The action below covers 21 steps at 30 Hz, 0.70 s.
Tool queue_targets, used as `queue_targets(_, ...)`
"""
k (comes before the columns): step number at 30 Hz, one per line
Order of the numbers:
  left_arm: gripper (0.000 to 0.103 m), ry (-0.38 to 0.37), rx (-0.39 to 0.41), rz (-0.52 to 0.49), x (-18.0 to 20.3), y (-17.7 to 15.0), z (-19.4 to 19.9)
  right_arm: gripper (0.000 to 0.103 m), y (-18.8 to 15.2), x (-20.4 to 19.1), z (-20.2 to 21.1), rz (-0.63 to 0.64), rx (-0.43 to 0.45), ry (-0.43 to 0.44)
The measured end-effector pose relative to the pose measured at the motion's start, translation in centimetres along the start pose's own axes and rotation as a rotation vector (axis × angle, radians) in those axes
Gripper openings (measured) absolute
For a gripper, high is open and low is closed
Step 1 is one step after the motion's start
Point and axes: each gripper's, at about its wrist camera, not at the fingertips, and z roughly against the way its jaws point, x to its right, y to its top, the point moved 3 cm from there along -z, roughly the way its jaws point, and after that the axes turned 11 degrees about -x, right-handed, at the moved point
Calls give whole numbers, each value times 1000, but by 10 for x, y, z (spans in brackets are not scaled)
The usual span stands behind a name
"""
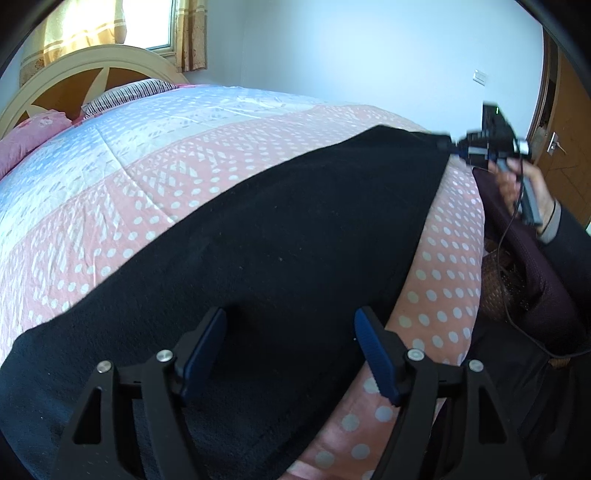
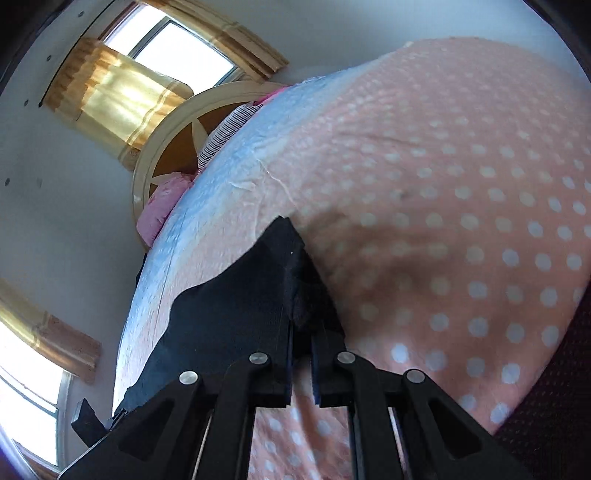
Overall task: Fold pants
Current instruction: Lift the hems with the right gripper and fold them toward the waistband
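So the black pants (image 1: pixel 280 236) are laid out flat across the bed (image 1: pixel 155 158), on a pink quilt with white polka dots that turns pale blue further up toward the headboard (image 1: pixel 70 74). Seen from the left wrist view, the dark fabric is stretched as one long wide band from the lower left up to the upper right, where it tapers to a corner. That far corner is pinched by the right gripper (image 1: pixel 452 144), which is held in a hand (image 1: pixel 524 184) with a dark sleeve behind it and a cable trailing off it. From the right wrist view, the right gripper (image 2: pixel 301 325) is seen clamped tight on the pants (image 2: pixel 236 295), with a bunched-up fold of cloth squeezed between the pads and a peak of fabric poking out past the tips; the rest of the cloth is draped off to the left over one finger. The left gripper (image 1: pixel 290 332) is held with its fingers well apart, blue pads (image 1: pixel 373 354) facing each other, nothing squeezed between them; it hangs just over the near edge of the pants, with one finger over the cloth and the other near the quilt. A striped pillow (image 1: pixel 125 92) and a pink pillow (image 1: pixel 33 136) are tucked up by the headboard, under a curtained window (image 1: pixel 162 22).
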Motion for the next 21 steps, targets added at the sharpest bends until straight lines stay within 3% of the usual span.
queue_targets(6, 74, 62, 24, -74, 20, 12, 11, 9, 10, -24, -1, 76, 32, -38)
queue_targets(8, 74, 49, 49, -106, 34, 22, 19, 26, 12, -21, -3, 57, 17, -87)
queue_targets(9, 75, 52, 56, -131, 42, 27, 21, 41, 13, -16, 2, 39, 35, -127)
queue_targets(12, 75, 72, 55, -192, 53, 38, 16, 44, 26, -6, 24, -12, 136, -186)
queue_targets(13, 75, 69, 50, -186, 51, 40, 11, 44, 32, -4, 29, -18, 144, -171)
queue_targets(15, 75, 58, 34, -140, 42, 38, 2, 44, 44, -8, 30, -4, 131, -95)
queue_targets(21, 75, 48, 9, -33, 20, 25, -14, 44, 77, -25, -22, 30, -76, -71)
